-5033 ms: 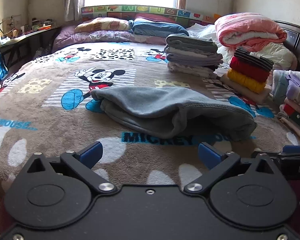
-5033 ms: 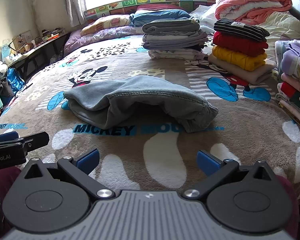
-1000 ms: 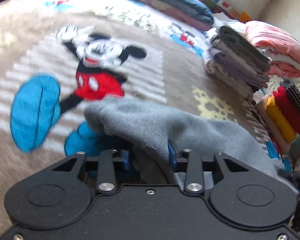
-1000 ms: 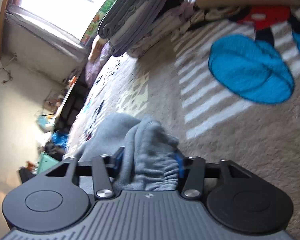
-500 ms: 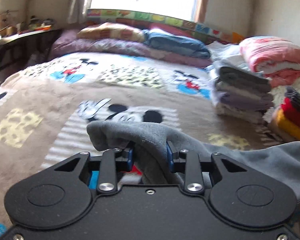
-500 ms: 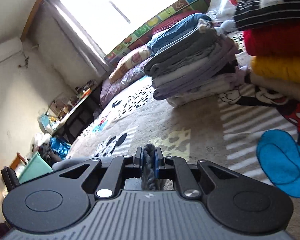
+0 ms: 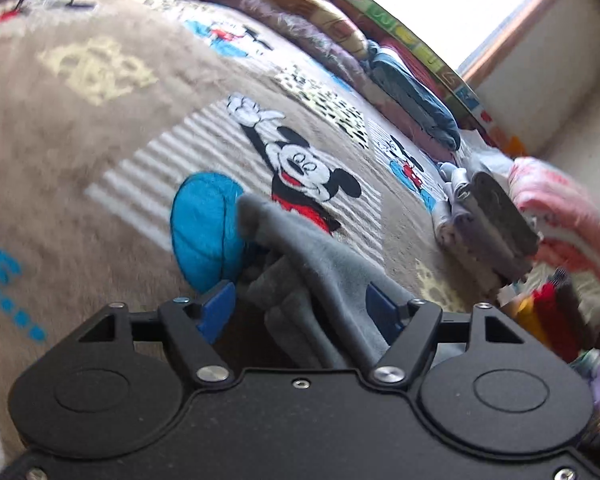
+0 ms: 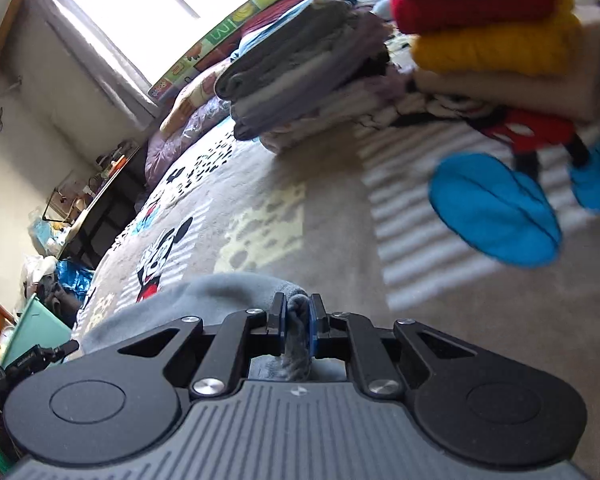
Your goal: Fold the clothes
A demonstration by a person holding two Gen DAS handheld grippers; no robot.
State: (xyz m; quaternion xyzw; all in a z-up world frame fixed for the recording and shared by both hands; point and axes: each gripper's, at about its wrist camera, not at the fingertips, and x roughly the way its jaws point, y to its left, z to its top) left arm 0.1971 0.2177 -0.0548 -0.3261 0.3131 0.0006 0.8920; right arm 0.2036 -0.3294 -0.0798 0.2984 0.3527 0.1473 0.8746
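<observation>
Left wrist view, bed (image 7: 80,152): brown cartoon-print blanket, folded stacks along its far side.
Grey garment (image 7: 324,272): lies on the blanket, stretched between both tools.
Left hand-held gripper (image 7: 300,308): jaws opening, cloth loose between them.
Right hand-held gripper (image 8: 297,320): clenched on a bunched grey edge.

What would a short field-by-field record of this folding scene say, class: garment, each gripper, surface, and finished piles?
garment: grey fleece garment, crumpled
left gripper: jaws opening, garment between its fingers
right gripper: shut on the garment's edge
surface: cartoon-mouse blanket on a bed
finished piles: grey folded stack; red, yellow and beige stack
</observation>
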